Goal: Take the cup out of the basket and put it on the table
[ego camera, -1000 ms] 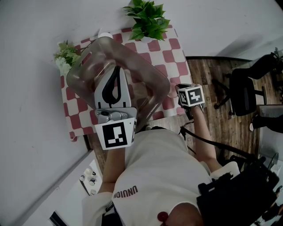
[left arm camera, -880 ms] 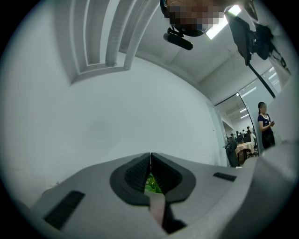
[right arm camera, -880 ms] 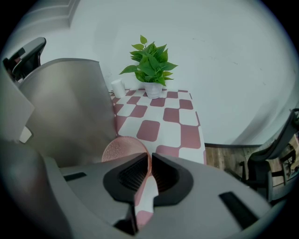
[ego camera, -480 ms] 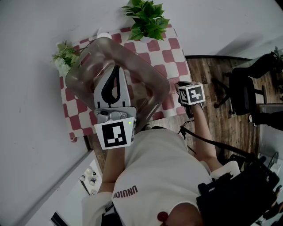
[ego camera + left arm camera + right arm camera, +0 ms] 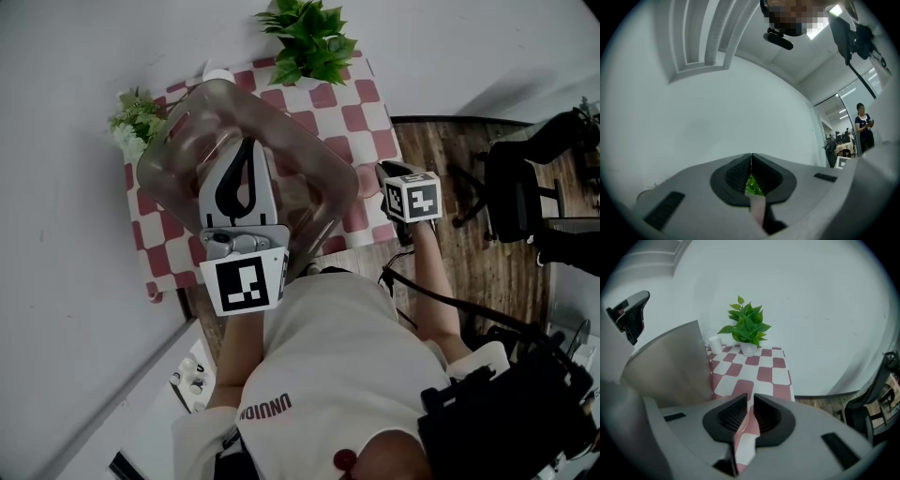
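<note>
The table (image 5: 370, 117), under a red-and-white checked cloth, stands against a pale wall. Its left and near part is filled by the big smoky see-through basket (image 5: 178, 141). A leafy plant (image 5: 309, 42) stands at the far edge, and a smaller flowering plant (image 5: 136, 117) at the left edge, just beside the basket.

The left tool (image 5: 751, 161) hangs over the basket, pointing far and tipped up toward the wall. Its jaws are pressed together at the tips, and I see nothing pinched between them. The right tool (image 5: 749, 401) is at the table's near right corner, just right of the basket. Its jaws are opening, and only the checked cloth shows through the gap.

A small white cup (image 5: 222, 75) stands on the table at the far edge, just beside the basket's far corner and left of the leafy plant's pot. It seems upright and clear of the basket, but I cannot tell whether it is the task's cup. The smoky walls hide whether anything lies inside.

From the right tool that cup lies far and to the left, past the basket. The left tool's tips look nearer to it, and they are also right above the basket should a cup still be in there.
</note>
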A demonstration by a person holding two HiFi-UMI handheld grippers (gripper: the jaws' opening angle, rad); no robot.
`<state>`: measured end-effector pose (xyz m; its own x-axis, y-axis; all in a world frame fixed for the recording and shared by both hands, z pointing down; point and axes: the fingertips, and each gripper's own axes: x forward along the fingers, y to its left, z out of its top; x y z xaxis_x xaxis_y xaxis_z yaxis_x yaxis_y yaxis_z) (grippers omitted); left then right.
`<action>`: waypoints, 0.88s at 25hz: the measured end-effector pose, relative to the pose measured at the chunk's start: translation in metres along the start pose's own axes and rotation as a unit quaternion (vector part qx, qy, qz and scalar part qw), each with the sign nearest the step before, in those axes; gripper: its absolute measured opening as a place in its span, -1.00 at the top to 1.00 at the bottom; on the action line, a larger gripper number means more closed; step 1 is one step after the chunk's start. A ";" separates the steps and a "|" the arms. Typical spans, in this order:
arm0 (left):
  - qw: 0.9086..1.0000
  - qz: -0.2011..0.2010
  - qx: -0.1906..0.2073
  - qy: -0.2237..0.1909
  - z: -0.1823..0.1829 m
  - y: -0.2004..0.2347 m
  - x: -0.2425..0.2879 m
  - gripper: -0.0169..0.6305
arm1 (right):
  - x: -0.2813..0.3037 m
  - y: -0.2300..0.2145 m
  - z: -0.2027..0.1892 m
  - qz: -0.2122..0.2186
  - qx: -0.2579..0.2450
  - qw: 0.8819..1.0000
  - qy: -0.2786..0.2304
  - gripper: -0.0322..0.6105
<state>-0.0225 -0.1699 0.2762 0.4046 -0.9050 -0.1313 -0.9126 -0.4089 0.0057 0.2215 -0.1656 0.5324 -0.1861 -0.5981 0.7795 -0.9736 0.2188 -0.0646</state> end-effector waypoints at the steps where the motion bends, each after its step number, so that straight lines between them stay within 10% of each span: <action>1: 1.000 0.000 0.000 0.000 0.000 0.000 0.000 0.90 | -0.004 -0.001 0.006 -0.005 0.001 1.000 -0.013 0.73; 8: 1.000 0.001 -0.001 -0.001 0.000 -0.001 -0.003 0.90 | -0.041 0.005 0.058 -0.037 -0.042 0.990 -0.131 0.83; 22: 1.000 0.009 0.012 -0.020 0.007 -0.001 -0.012 0.90 | -0.126 0.038 0.130 -0.069 -0.129 0.927 -0.345 0.85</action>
<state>-0.0271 -0.1573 0.2706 0.3859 -0.9066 -0.1707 -0.9210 -0.3893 -0.0147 0.1906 -0.1817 0.3509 -0.1894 -0.9656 0.1784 -0.9471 0.2276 0.2263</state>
